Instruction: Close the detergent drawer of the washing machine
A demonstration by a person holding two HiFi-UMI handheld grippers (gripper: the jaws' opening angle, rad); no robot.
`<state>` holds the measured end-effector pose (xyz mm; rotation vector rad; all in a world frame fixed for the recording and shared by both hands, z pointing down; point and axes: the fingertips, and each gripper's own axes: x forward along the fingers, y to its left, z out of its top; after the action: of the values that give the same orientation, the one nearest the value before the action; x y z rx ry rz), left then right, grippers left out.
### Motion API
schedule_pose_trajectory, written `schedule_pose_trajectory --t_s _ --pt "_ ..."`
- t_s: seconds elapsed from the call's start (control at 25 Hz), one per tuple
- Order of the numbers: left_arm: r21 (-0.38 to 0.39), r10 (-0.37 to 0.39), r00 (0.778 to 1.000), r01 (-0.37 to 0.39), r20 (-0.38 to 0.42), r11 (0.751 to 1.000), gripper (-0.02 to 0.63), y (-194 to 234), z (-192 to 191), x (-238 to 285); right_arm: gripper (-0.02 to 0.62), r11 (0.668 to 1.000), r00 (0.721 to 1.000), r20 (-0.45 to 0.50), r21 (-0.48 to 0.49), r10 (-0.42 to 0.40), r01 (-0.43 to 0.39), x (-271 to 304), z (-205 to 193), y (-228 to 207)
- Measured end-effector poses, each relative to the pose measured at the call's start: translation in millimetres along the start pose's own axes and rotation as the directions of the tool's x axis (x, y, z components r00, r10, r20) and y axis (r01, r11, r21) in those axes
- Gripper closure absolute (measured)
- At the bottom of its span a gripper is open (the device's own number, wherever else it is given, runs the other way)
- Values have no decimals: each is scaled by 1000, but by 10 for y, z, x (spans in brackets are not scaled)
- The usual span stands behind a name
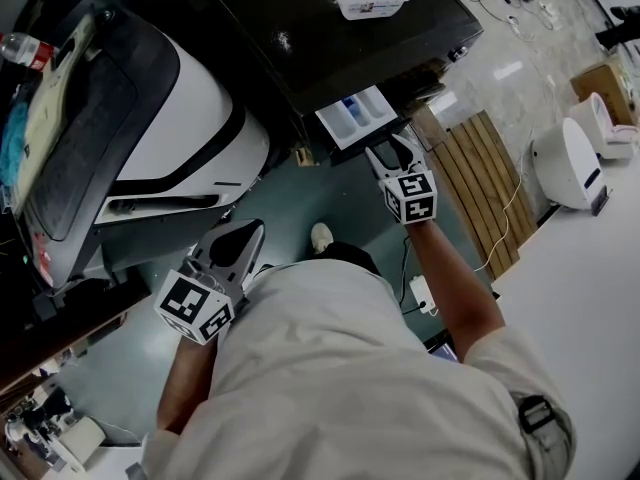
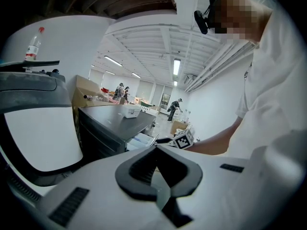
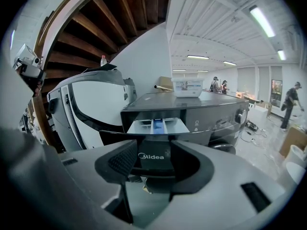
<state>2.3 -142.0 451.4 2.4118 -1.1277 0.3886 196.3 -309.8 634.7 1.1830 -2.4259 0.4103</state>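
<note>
Black and ribbed on the inside, the jaws of the right gripper (image 3: 153,148) stand a good way apart and clamp nothing. Between them we see the dark front panel (image 3: 154,156) of the detergent drawer (image 3: 158,125). It is very near, though we cannot tell if a jaw touches it. The left gripper (image 2: 156,148) hangs low beside our body, well apart from the machine, with its tips together and empty.

The drawer stands pulled out at the upper left of the washing machine (image 3: 211,113), just in front of the right gripper. We judge it to be a light, stiff plastic tray that slides on guides, so it needs a push and not a grip. The best place is the middle of the flat front panel, because a push at one corner could turn the tray a little and jam it. The panel looks glossy, so a jaw may slip if the push is not straight.

Inside the tray we count three compartments: a pale one at each side and a narrow one with a blue insert (image 3: 158,123) in the middle. They look empty, but a thin rest of liquid or powder would not show from here.

Further back, a clear plastic box (image 3: 187,86) with a lid stands on top of the machine, and we cannot make out what it holds. A large white appliance (image 3: 96,109) stands just beside the machine, with a bottle (image 3: 103,60) on top.
</note>
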Motion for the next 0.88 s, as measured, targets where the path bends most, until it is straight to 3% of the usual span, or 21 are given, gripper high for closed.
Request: schedule_pose_trajectory --t_s 0.88 --pt "-1 10 1000 -10 7 1000 611 177 89 61 385 1000 1000 9 1 8 -8 353 190 -13"
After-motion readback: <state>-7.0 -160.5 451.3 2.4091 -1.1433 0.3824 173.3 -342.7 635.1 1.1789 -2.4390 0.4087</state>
